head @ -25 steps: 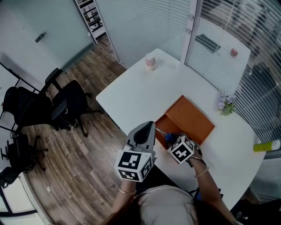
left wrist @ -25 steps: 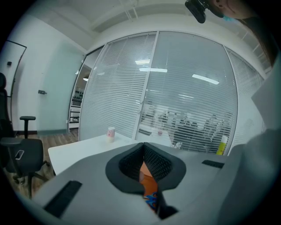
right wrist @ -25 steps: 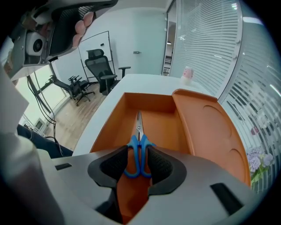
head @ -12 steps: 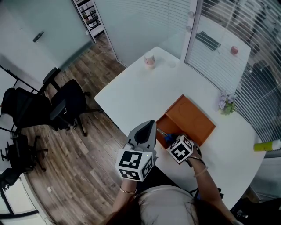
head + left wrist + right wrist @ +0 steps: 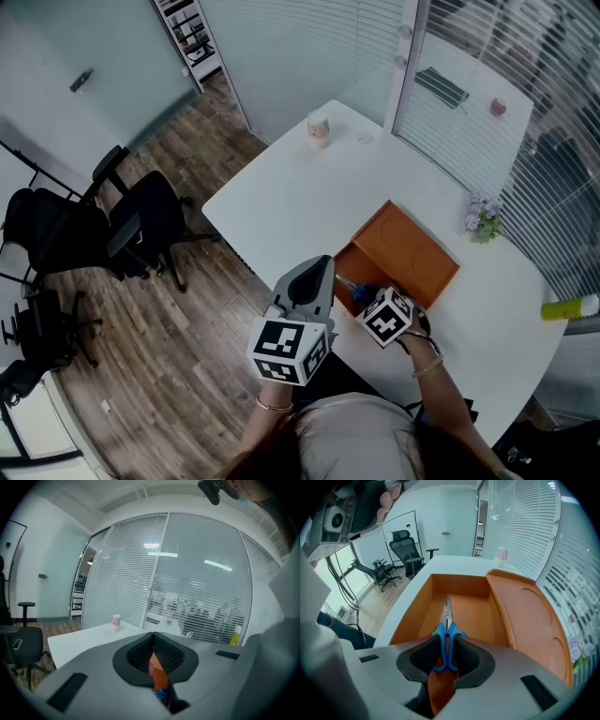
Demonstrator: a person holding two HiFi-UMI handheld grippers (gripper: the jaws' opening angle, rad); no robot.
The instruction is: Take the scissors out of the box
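The blue-handled scissors lie lengthwise in the open orange box, blades pointing to its far wall. My right gripper points steeply down into the box. Its jaws have just been closing, and the pads now press on the blue handles from both sides. In the head view the right gripper reaches into the near end of the box, where a bit of blue scissors shows. My left gripper hovers beside the box's near left corner, nearly level, jaws together and holding nothing.
The box's orange lid lies open on its right. On the white table stand a pink cup at the far corner, a small flower pot by the blinds and a yellow-green bottle. Black office chairs stand on the floor at the left.
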